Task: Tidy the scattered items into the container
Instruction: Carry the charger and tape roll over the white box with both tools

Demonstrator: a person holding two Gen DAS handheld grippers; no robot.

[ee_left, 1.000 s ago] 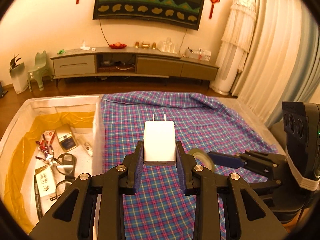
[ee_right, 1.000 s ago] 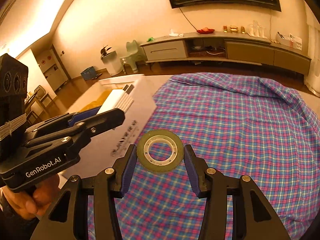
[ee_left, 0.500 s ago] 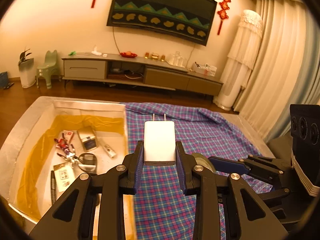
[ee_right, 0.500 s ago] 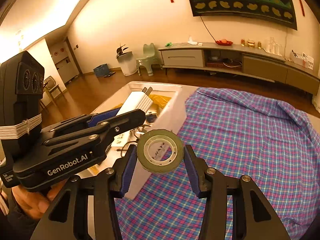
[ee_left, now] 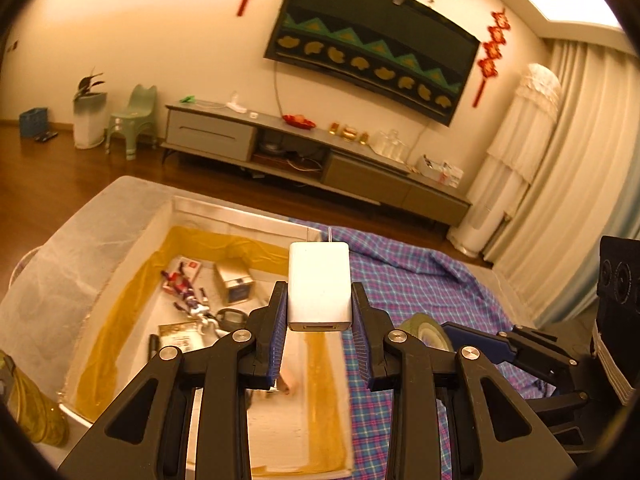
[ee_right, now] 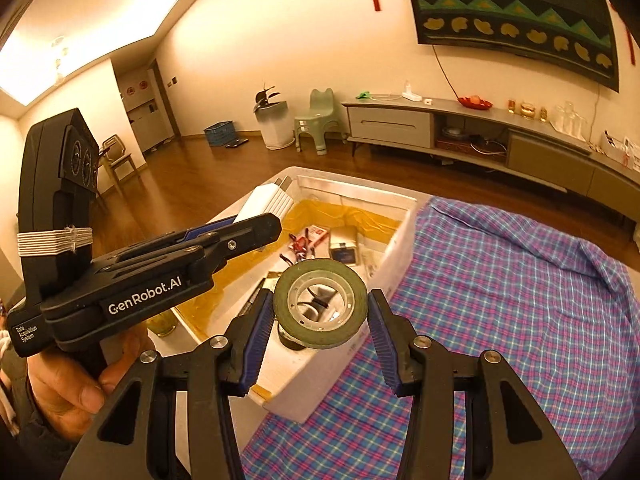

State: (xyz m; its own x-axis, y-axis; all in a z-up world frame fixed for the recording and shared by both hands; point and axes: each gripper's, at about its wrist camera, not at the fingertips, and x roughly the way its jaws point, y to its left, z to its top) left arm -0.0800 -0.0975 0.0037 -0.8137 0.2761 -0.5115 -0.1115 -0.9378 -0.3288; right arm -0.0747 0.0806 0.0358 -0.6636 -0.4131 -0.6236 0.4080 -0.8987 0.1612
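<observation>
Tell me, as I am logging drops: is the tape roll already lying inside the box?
No, the tape roll sits clamped in the right hand-held gripper.

The charger (ee_left: 319, 285) looks like smooth white plastic, kind of satin, with thin metal prongs on top. The tape roll (ee_right: 320, 309) is matt olive-green — papery or cloth-ish, can't tell which — on a clear plastic core. Both grippers, left gripper (ee_left: 319, 354) and right gripper (ee_right: 320, 340), are matt black plastic with ribbed blue pads (ee_right: 260, 336) and shiny metal rivets. The container (ee_left: 100, 240) has white, slightly rough walls that look like foam, with glossy yellowish tape along the inside edges. Next to it, the plaid cloth (ee_right: 520, 280) is soft woven fabric, wrinkled near its far edge. The floor is glossy wood.
</observation>
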